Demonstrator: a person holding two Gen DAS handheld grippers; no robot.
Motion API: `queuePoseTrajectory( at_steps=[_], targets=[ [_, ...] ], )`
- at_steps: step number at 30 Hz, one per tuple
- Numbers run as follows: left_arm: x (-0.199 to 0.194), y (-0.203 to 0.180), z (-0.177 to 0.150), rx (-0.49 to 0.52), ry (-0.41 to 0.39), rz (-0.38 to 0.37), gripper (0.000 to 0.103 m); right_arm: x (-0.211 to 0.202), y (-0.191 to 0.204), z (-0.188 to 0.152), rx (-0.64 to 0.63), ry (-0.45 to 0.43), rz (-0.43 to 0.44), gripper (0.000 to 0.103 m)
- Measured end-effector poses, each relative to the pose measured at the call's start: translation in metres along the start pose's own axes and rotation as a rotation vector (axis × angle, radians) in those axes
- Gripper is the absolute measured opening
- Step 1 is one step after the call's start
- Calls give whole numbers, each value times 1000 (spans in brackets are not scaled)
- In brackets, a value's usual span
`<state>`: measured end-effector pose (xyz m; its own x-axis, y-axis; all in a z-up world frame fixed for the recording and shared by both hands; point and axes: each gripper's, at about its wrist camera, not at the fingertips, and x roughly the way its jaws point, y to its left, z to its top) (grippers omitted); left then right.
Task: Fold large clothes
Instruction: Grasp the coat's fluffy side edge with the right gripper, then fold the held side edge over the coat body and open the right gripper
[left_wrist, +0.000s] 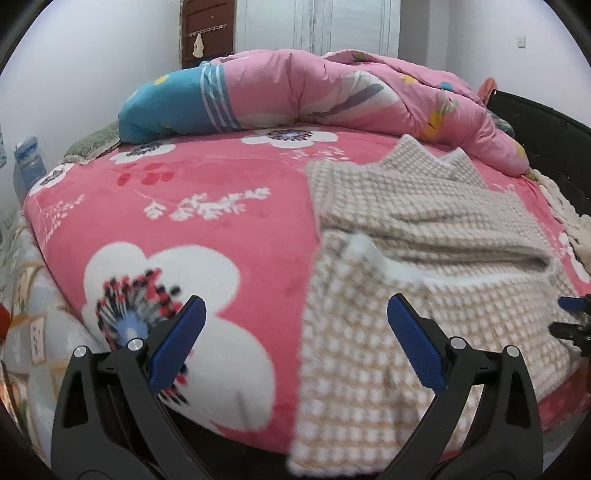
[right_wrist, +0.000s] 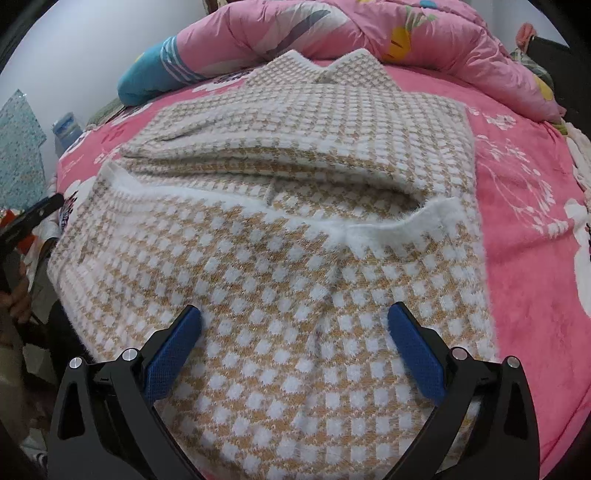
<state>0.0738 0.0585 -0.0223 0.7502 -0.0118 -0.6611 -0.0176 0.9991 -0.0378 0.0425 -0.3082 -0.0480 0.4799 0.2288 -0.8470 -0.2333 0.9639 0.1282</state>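
Both claws gape wide, holding nothing: the left claw (left_wrist: 295, 343) and right claw (right_wrist: 293, 347) hover over a checked beige-and-white sweater (right_wrist: 280, 236). It lies partly folded on the pink floral bed (left_wrist: 207, 229).

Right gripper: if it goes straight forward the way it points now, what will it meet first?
Most likely the checked sweater: the open right gripper hangs right over its near part, fingers apart. Depth is unclear, but nothing else shows in between.
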Motion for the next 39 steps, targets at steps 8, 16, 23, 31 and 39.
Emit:
queuePoseTrajectory(
  at_steps=[8,16,23,31,39],
  targets=[
    [29,-28,92,71,-35,-114,95,-37,-23,92,-5,-107,95,98],
    [132,-88,174,98,30,-176,95,31,-72,246,115,-68,154,98],
    [200,-132,180,120,98,-194,95,129,-103,331,209,82,90,98],
    [254,-123,166,55,239,-157,95,172,-110,333,251,203,141,55],
    [239,-106,171,-35,167,-243,95,112,-83,307,124,76,233,18]
  ],
)
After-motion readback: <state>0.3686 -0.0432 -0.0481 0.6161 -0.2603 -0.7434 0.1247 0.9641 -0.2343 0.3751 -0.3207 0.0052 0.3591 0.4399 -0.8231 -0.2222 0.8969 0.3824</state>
